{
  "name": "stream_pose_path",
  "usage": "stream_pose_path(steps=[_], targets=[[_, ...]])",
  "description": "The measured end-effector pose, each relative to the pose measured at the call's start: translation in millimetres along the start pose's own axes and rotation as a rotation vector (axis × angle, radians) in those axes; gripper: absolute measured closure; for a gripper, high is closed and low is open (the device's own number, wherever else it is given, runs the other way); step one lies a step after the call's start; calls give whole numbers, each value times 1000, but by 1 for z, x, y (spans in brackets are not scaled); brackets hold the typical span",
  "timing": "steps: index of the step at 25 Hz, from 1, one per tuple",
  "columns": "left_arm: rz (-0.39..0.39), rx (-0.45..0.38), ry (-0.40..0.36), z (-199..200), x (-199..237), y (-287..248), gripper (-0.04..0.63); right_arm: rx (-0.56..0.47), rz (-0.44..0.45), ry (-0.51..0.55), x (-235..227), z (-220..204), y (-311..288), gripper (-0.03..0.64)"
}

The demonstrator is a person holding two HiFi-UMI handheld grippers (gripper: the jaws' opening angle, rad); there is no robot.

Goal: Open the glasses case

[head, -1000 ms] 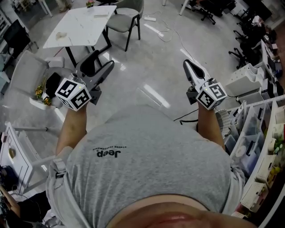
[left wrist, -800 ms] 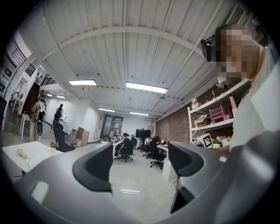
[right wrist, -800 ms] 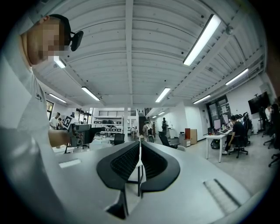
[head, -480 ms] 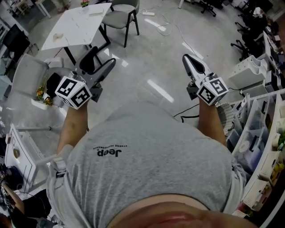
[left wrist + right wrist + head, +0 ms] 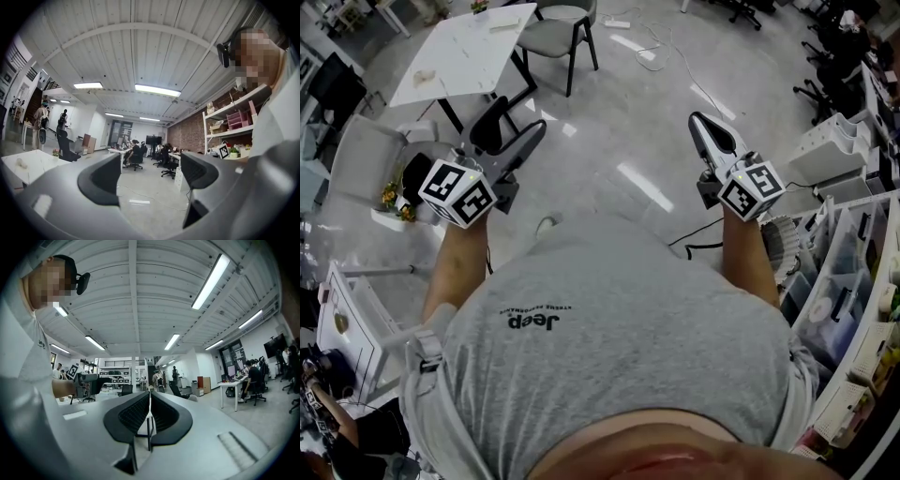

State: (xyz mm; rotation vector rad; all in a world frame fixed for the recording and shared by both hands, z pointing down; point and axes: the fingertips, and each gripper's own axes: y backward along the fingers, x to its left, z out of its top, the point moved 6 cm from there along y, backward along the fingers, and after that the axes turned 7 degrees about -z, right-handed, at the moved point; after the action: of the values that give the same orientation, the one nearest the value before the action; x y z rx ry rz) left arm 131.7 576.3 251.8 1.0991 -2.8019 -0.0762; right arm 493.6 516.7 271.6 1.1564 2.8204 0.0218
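Observation:
No glasses case shows in any view. The person stands on the office floor and holds both grippers out level in front of the body. My left gripper (image 5: 508,133) is open, its two dark pads wide apart with only floor between them (image 5: 150,173). My right gripper (image 5: 705,131) is shut, its ribbed pads meeting along a thin line with nothing held (image 5: 149,411). Each gripper also appears small in the other's view: the left gripper (image 5: 89,383) and the right gripper's marker cube (image 5: 224,151).
A white table (image 5: 469,56) with a grey chair (image 5: 558,33) stands ahead on the left. A pale desk (image 5: 356,159) with flowers is at the far left. Shelving with bins (image 5: 853,309) lines the right side. Cables (image 5: 694,246) trail over the glossy floor.
The floor and furniture have slid slightly in the head view as the person steps. A shoe tip now shows below the left gripper. Both grippers keep their pose.

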Motion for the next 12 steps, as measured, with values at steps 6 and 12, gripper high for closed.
stream_pose_path(steps=[6, 12], targets=[[-12, 3, 21, -3, 36, -10, 169, 17, -12, 4, -4, -4, -31, 615], [-59, -1, 44, -7, 104, -25, 169, 32, -67, 12, -10, -11, -85, 615]])
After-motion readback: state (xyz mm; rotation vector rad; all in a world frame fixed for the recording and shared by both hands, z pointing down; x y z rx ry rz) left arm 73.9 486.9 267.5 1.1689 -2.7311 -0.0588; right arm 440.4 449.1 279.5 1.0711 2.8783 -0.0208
